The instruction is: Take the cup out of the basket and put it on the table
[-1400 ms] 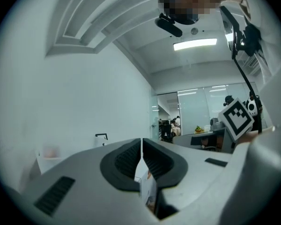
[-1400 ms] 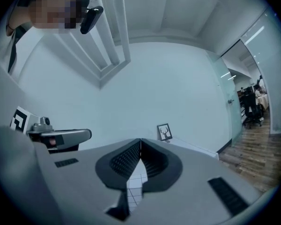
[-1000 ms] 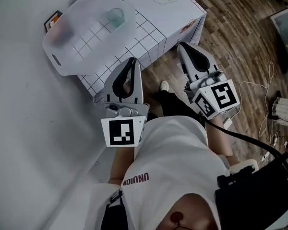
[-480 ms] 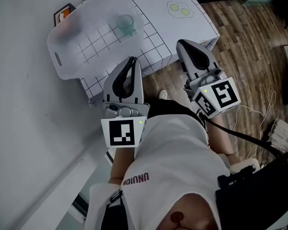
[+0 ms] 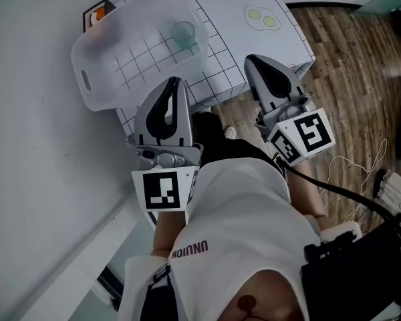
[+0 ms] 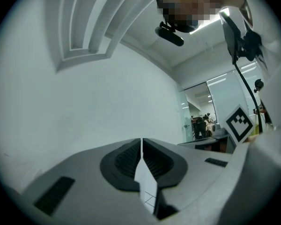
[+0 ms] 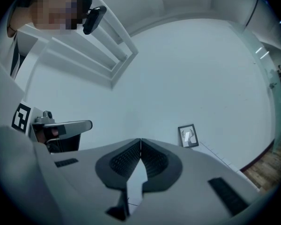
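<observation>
sitting w/in basket (image 5: 101, 93) — cup (image 5: 184, 33) upright

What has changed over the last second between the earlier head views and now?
Very little. The left gripper has drifted slightly to the left in the head view. The head camera has swung, so the table and the basket now sit further right in the picture. Nothing was taken hold of or let go. Unchanged: both grippers are shut and empty, the right gripper has kept its place, and the cup is in the basket.
</observation>
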`<state>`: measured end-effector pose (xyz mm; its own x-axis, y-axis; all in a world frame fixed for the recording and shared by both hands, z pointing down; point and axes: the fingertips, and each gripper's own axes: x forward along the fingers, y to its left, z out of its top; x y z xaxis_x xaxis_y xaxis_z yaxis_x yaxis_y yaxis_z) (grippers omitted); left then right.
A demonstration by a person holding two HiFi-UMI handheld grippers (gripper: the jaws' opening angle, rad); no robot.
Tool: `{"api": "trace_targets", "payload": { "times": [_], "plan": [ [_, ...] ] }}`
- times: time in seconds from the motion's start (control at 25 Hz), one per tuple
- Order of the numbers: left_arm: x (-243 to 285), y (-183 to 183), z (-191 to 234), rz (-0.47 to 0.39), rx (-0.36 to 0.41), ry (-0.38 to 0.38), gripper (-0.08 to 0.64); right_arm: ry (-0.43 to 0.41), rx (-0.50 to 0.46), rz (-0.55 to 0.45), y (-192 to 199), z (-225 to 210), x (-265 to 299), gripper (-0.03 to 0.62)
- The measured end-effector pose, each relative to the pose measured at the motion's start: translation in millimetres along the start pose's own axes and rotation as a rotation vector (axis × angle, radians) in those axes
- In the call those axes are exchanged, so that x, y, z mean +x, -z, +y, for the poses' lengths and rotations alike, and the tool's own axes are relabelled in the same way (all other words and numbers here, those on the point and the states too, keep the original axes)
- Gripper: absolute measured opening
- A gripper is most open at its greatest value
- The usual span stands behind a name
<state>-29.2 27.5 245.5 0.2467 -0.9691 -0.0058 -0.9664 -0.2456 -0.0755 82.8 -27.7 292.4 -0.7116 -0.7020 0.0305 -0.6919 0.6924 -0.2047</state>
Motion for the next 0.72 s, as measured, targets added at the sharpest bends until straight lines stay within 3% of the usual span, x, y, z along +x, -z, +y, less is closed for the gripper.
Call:
{"api": "trace_targets", "payload": {
  "times": [0.12,0.4,0.72],
  "plan": [
    [7.5,-12.6,9.0,-0.058,0.063,0.003,0.025,0.004,0.003,-0.011,-3.1,-5.2,6.5,0.02],
    [34.0,-26.4,40.8,-0.088,0.064,-0.037,0.025,-0.006,-0.008,-0.024,-14.2,-15.7,40.9,0.02],
    [67.7,-27.1,79.0,-0.065,0.083,-0.064,0.026,-0.042,-0.013,-0.012,-20.9,-26.7,93.2,0.02]
  ]
}}
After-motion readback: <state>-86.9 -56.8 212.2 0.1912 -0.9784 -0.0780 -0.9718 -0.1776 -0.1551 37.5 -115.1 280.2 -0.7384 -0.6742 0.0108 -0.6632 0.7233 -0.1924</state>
